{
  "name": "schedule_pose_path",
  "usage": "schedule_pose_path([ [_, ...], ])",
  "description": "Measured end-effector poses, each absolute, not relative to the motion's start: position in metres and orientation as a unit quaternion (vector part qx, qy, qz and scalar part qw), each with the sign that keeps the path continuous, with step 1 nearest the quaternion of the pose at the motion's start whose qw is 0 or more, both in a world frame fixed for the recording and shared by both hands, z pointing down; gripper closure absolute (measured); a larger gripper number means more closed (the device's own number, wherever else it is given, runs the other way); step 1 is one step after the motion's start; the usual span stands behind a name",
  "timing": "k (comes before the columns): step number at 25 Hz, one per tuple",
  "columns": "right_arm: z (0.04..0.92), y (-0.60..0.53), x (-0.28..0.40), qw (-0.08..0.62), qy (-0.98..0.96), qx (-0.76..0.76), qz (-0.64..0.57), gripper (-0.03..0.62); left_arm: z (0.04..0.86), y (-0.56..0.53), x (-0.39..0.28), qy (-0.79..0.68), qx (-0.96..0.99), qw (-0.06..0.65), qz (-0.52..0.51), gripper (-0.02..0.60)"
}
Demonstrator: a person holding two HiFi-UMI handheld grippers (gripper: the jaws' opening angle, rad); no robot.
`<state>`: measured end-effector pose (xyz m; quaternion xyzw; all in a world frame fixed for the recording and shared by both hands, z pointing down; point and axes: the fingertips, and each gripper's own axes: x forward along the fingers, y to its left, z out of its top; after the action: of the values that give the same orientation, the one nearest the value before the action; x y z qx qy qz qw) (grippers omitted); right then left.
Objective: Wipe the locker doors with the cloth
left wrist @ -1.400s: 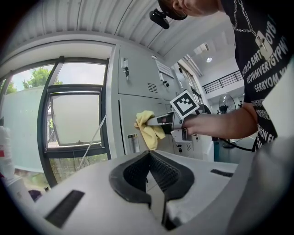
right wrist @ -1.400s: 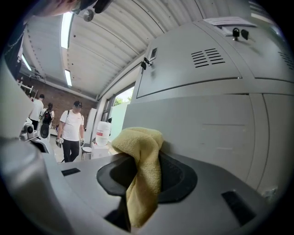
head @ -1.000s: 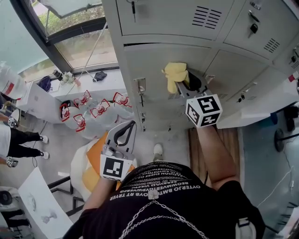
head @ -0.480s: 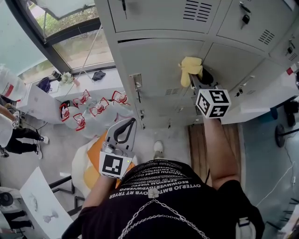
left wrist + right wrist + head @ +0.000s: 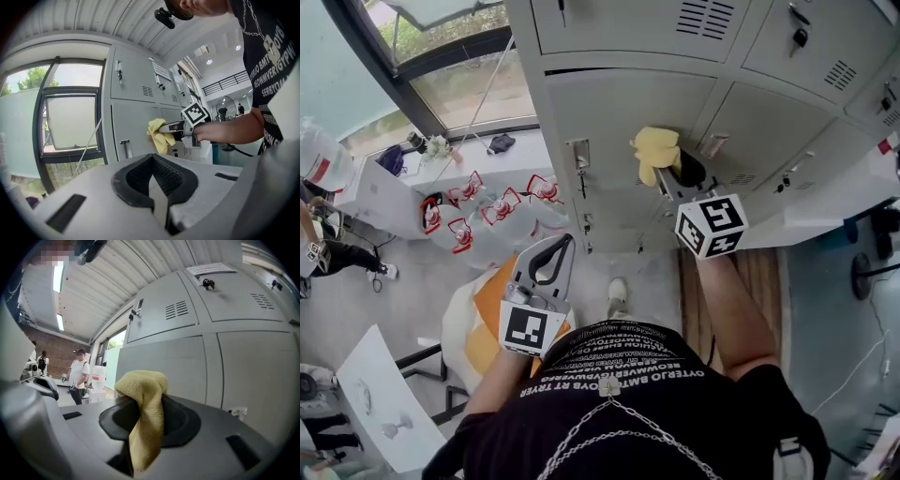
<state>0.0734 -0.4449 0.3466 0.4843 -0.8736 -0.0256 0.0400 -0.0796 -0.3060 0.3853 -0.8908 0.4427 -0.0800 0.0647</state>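
Note:
A yellow cloth [image 5: 654,150] is bunched against a grey locker door [image 5: 619,141] in the head view. My right gripper [image 5: 667,172] is shut on it, the cloth [image 5: 143,420] draping down between the jaws in the right gripper view, with the grey door [image 5: 164,366] close ahead. My left gripper [image 5: 546,272] hangs low by the person's waist, away from the lockers, jaws closed on nothing. From the left gripper view the cloth [image 5: 158,135] and right gripper [image 5: 180,131] show pressed at the door [image 5: 131,129], near a door handle [image 5: 125,149].
Rows of grey lockers [image 5: 787,56] with vents and keyed locks fill the wall. A window [image 5: 441,66] stands to the left. Red-and-white objects [image 5: 487,211] lie on a white cover below. People [image 5: 79,376] stand in the background left.
My right gripper carried the cloth rightward and up across the door, then back left and down to near its first spot. The left gripper stayed put.

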Motion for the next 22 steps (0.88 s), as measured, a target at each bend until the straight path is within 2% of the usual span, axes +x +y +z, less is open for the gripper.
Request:
schedule_pose_path([
  [12,0.392,-0.464,-0.002,0.094,-0.904,0.418,-0.017,0.482,0.392,-0.305,-0.083,0.435,-0.895,0.057,-0.084,0.576],
  [22,0.394,-0.476,-0.003,0.099,-0.905,0.413,-0.014,0.487,0.393,-0.323,-0.085,0.443,-0.891,0.050,-0.083,0.575],
])
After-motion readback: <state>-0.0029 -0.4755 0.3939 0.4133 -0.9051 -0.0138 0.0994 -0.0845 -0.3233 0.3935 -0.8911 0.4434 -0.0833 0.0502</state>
